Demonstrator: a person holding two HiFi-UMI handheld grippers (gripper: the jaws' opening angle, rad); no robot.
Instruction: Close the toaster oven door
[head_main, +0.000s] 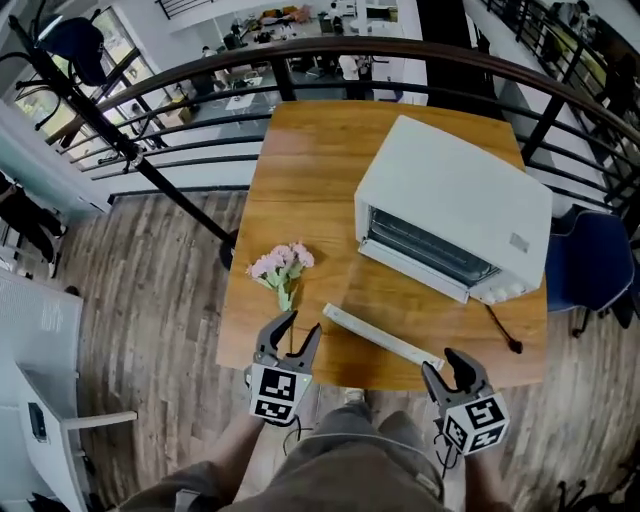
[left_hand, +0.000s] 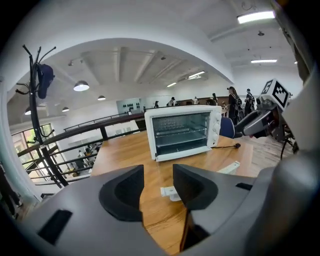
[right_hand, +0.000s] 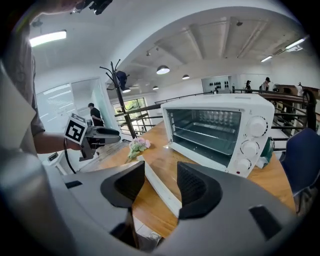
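Observation:
A white toaster oven (head_main: 455, 200) stands at the right of the wooden table (head_main: 310, 170). Its front is open, and the rack shows inside (left_hand: 182, 131) (right_hand: 215, 130). The glass door looks folded down flat, with its long white handle bar (head_main: 380, 335) (right_hand: 160, 187) near the table's front edge. My left gripper (head_main: 303, 322) (left_hand: 158, 175) hovers open at the front edge, left of the bar, with nothing between its fingers. My right gripper (head_main: 441, 362) (right_hand: 161, 172) stands open and empty just off the bar's right end.
A small bunch of pink flowers (head_main: 282, 265) lies on the table, left of the oven. The oven's black cord (head_main: 503, 333) trails off at the right. A blue chair (head_main: 590, 265) stands to the right of the table. A dark railing (head_main: 200, 95) curves behind it.

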